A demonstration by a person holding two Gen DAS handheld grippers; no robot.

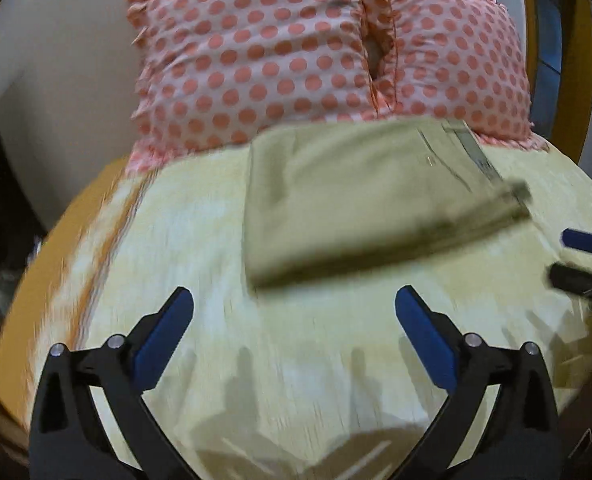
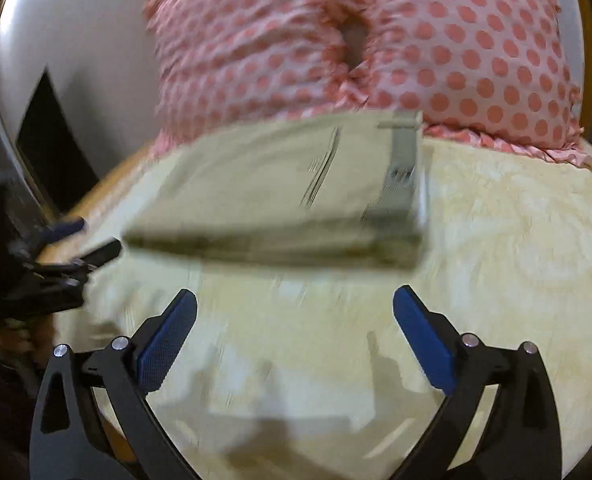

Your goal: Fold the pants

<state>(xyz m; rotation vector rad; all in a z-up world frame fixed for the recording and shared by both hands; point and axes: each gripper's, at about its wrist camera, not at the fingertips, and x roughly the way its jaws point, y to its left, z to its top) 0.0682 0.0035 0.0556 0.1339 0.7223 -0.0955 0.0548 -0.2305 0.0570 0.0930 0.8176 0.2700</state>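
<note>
The khaki pants [image 1: 360, 192] lie folded into a compact rectangle on the pale yellow bedspread [image 1: 200, 248], just in front of the pillows. They also show in the right wrist view [image 2: 280, 192], with the waistband at the right end. My left gripper [image 1: 294, 300] is open and empty, a little short of the fold's near edge. My right gripper [image 2: 295, 300] is open and empty, also short of the near edge. The right gripper shows at the far right of the left wrist view [image 1: 584, 256]. The left gripper shows at the left edge of the right wrist view [image 2: 80, 240]. Both views are motion-blurred.
Two pink polka-dot pillows [image 1: 256, 52] stand against the headboard behind the pants, also in the right wrist view [image 2: 456, 40]. The bed's orange edge [image 1: 56, 240] drops off at the left. A white wall [image 1: 56, 60] lies beyond.
</note>
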